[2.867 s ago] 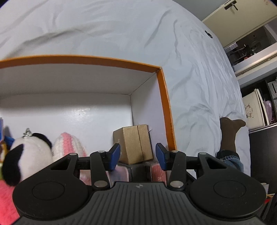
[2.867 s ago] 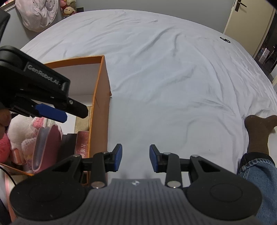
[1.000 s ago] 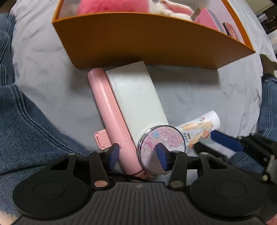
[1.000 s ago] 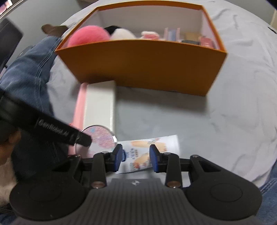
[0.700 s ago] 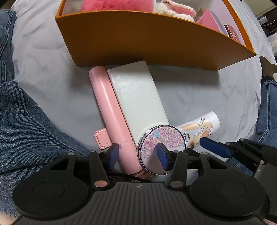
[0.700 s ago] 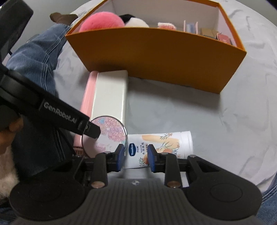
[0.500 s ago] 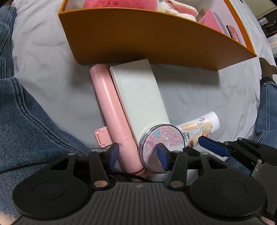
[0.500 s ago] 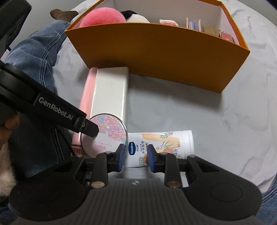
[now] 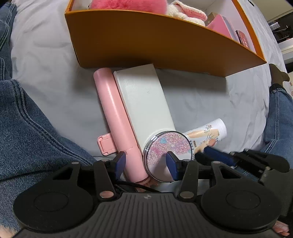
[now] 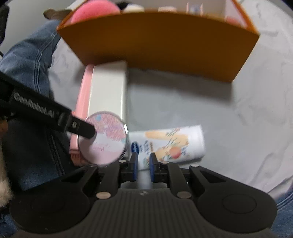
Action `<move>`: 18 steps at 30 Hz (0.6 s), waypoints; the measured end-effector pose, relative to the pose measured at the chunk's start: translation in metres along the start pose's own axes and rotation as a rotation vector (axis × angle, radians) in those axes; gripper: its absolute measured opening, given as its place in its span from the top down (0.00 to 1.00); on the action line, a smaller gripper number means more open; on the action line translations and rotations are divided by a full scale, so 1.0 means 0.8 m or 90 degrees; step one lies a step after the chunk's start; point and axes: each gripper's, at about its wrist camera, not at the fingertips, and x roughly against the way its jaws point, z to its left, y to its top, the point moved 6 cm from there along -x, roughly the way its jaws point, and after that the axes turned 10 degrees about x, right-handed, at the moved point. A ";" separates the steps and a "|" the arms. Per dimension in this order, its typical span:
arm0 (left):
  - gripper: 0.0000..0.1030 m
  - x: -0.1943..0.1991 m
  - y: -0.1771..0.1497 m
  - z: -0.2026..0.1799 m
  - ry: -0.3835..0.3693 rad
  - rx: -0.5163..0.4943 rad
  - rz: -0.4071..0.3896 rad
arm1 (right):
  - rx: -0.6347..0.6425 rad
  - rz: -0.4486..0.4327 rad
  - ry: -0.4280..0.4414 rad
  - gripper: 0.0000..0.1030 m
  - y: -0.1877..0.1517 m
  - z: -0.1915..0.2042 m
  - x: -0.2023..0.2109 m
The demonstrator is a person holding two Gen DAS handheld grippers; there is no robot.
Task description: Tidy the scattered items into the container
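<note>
An orange box [image 9: 164, 45] [image 10: 159, 36] stands on the bed. In front of it lie a pink cylinder [image 9: 113, 113], a white rectangular box [image 9: 144, 98], a round floral compact [image 9: 164, 144] [image 10: 108, 141] and a printed lotion tube [image 9: 210, 131] [image 10: 174, 142]. My left gripper [image 9: 146, 164] hangs over the cylinder's near end and the compact, jaws apart, gripping nothing. My right gripper [image 10: 143, 163] is closing. Its narrow gap holds the tube's flat left end, with the pads against it.
A person's legs in jeans flank the items, one on the left [image 9: 27, 128] and one on the right [image 9: 280, 113]. The box holds a pink plush [image 9: 128, 5], a knitted toy and small pink boxes. Rumpled grey sheet [image 9: 210, 95] lies to the right.
The right jaws have narrowed from well apart to a thin gap around the tube's end, and that gripper edged closer. The left gripper has stayed over the compact and cylinder.
</note>
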 end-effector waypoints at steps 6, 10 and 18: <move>0.47 -0.001 -0.003 -0.009 -0.017 -0.017 0.003 | 0.017 -0.037 0.034 0.77 0.008 0.012 0.012; 0.48 -0.002 -0.002 -0.010 -0.024 -0.023 0.002 | 0.020 -0.017 0.033 0.78 0.008 0.013 0.001; 0.61 -0.012 -0.011 -0.027 -0.034 -0.092 -0.007 | 0.000 -0.015 0.041 0.79 0.006 0.010 -0.005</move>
